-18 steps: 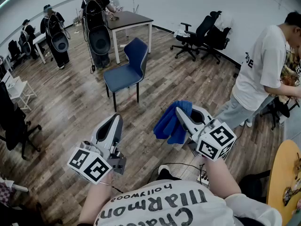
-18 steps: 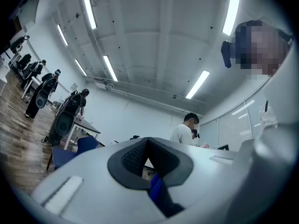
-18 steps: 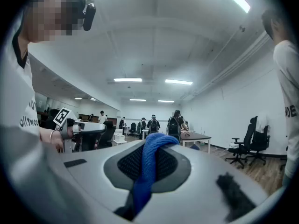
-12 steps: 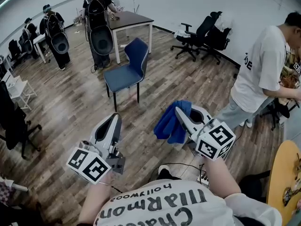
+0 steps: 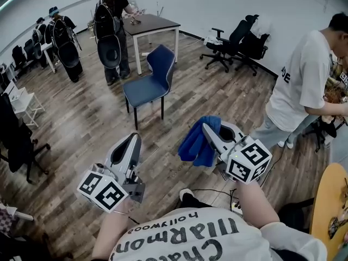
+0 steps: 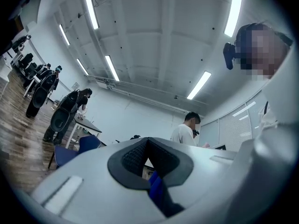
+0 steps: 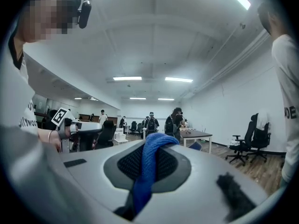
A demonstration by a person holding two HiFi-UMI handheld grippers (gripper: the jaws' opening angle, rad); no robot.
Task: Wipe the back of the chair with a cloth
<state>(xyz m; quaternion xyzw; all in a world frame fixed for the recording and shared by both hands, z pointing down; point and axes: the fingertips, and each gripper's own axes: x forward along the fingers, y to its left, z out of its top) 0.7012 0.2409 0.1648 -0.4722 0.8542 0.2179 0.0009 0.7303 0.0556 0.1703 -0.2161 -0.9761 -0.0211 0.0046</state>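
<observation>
The blue chair (image 5: 149,83) stands on the wood floor ahead of me, its curved back (image 5: 163,58) on the far right side. It also shows small in the left gripper view (image 6: 70,153). My right gripper (image 5: 209,132) is shut on a blue cloth (image 5: 198,140), which hangs off its tip well short of the chair. In the right gripper view the cloth (image 7: 149,167) is pinched between the dark pads of that gripper (image 7: 152,146). My left gripper (image 5: 128,145) is held low at the left, jaws together, with nothing in it (image 6: 148,141).
A person in a white T-shirt (image 5: 304,80) stands close at the right. Black office chairs (image 5: 239,37) sit by the far wall. Behind the blue chair are a dark table (image 5: 149,23) and people wearing gear (image 5: 111,31). Cables (image 5: 234,205) lie by my feet.
Both grippers hold nearly the same pose. The people by the table have shifted, and the view has moved slightly so the chair sits a little lower right.
</observation>
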